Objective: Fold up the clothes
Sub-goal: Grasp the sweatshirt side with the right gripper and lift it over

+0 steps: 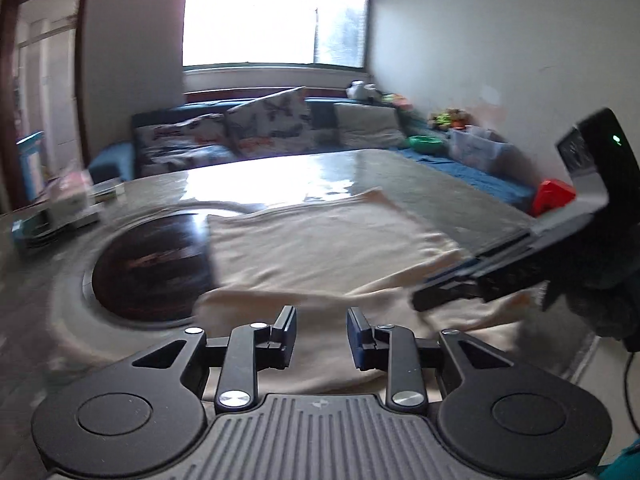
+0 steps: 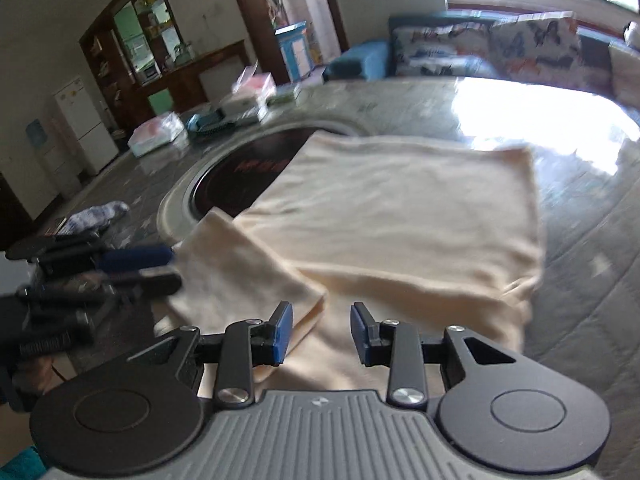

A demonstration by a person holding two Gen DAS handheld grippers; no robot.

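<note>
A glossy marbled table (image 1: 420, 184) fills both views, with a dark round hob (image 1: 152, 268) sunk in a pale ring near its middle; glare from a wide window (image 1: 276, 20) washes over the far part of the top. Behind the table runs a blue sofa (image 1: 116, 160) with butterfly-print cushions (image 1: 268, 120), and in the right wrist view a dark wooden cabinet (image 2: 160, 52) and a white fridge (image 2: 84, 124) stand against the far wall. A cream cloth (image 1: 328, 248) lies on the near part of the table, folded into a rough rectangle whose left edge overlaps the hob. The left gripper (image 1: 322, 334) hangs low over the near edge of the cloth, its fingers apart and nothing between them; the right wrist view shows it from the side at the cloth's left edge, blurred, the blue pads close to a loose flap that lies folded over the main panel. The right gripper (image 2: 321, 334) also hovers above the near edge, its fingers spread and empty, the left pad (image 2: 283, 332) just over the corner of that flap. In the left wrist view the right gripper reaches in from the right, over the cloth's right side. Boxes and packets (image 2: 244, 100) crowd the table's far left, a blue-white sock (image 2: 100, 216) lies near the left edge, and toys (image 1: 448, 118) and a red thing (image 1: 554, 196) sit by the right wall.
</note>
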